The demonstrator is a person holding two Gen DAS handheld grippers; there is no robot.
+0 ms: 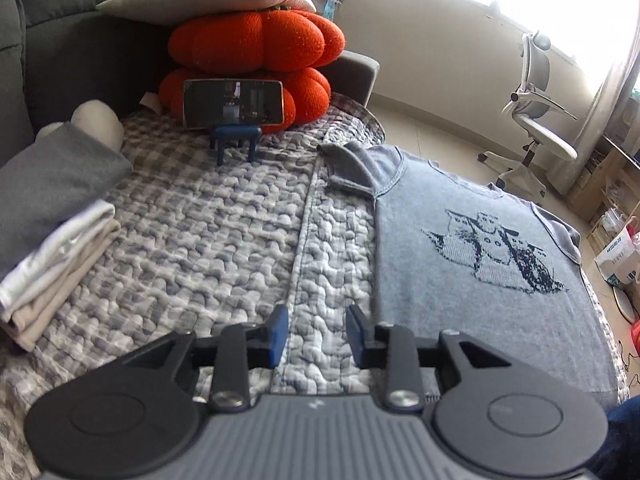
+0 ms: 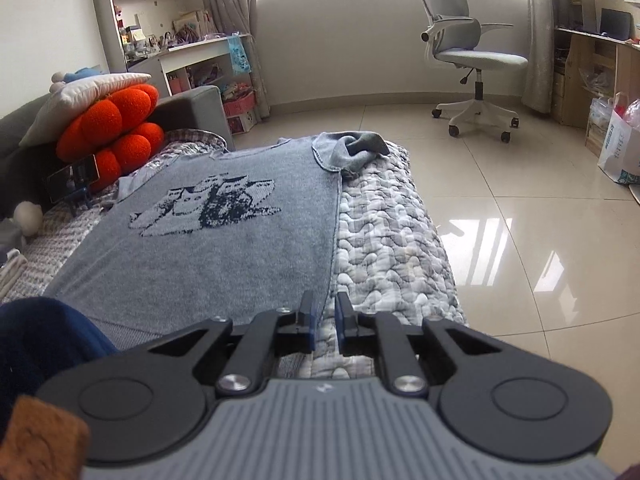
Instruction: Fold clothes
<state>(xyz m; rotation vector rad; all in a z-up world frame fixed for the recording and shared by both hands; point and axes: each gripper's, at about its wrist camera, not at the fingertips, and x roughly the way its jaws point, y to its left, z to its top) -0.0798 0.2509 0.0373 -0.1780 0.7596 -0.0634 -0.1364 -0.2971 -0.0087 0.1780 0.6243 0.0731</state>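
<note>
1. Quilted bedding (image 1: 224, 240) is carrying a grey printed T-shirt (image 2: 224, 248), lying flat and face up.
2. Left gripper (image 1: 318, 330) and right gripper (image 2: 325, 322) are both hovering spread and empty, near its bottom corners.
3. Soft, light fabric is probably best pinched at those corners.
4. Bare quilt is lying leftward; folded clothes (image 1: 52, 240) are bordering it.

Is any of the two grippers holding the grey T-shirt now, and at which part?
Nothing is held. The left gripper is open over the quilt, beside the T-shirt. The right gripper is open at the shirt's side edge.
</note>
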